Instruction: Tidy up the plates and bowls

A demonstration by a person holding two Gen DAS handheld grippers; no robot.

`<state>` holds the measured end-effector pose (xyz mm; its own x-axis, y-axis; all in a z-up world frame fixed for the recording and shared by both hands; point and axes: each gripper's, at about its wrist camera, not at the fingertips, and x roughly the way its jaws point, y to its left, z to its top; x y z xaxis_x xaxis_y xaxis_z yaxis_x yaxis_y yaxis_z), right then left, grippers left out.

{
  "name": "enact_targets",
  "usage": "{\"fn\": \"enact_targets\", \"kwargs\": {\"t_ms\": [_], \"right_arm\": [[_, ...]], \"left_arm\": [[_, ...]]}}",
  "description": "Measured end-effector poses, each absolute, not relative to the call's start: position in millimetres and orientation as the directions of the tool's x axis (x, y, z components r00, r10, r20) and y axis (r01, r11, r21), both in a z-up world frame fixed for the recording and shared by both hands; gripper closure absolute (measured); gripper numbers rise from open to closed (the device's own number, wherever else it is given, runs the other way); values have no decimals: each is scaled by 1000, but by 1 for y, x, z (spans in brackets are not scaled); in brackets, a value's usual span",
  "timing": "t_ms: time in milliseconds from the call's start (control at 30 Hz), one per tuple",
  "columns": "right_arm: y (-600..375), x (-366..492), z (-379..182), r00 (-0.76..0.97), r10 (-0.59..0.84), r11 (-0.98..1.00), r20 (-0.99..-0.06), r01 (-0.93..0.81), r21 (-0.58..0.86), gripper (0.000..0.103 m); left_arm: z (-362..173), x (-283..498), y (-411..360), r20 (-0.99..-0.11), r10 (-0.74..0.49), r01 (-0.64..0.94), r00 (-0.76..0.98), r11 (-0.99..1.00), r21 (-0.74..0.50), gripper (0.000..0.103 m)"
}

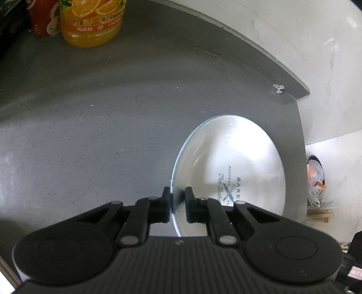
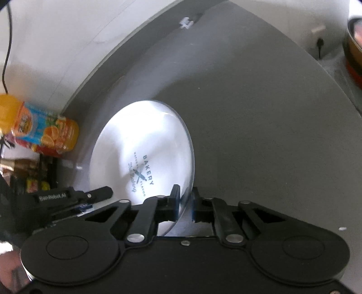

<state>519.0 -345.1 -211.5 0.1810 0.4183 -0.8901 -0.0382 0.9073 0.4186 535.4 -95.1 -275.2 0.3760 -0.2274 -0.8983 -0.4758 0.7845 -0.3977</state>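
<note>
Plate of white glazed ceramic, round and shallow with a thin bluish rim and a dark printed bakery emblem at its centre, lies on the matte grey tabletop near the corner; nothing is in it. The left gripper is clenched on one side of its rim, one black finger inside, one outside. The right gripper clamps the opposite edge the same way. An orange juice bottle with a blue label and a red can stand well apart by the pale wall. A bin holding scraps sits beyond the tabletop's edge.
</note>
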Motion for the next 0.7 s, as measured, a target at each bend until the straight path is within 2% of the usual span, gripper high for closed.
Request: {"fn": "enact_targets", "kwargs": {"t_ms": [200,700], "right_arm": [[-339,515,-190,241,429,903,-871,-105,416,94],[-323,494,-150,316,425,905,-848,-148,398,94]], "left_arm": [[-264,533,-93,-889,-213,-462,405,792,-399,94],[-225,500,-72,-848,-221,-454,481,765,-457,97]]}}
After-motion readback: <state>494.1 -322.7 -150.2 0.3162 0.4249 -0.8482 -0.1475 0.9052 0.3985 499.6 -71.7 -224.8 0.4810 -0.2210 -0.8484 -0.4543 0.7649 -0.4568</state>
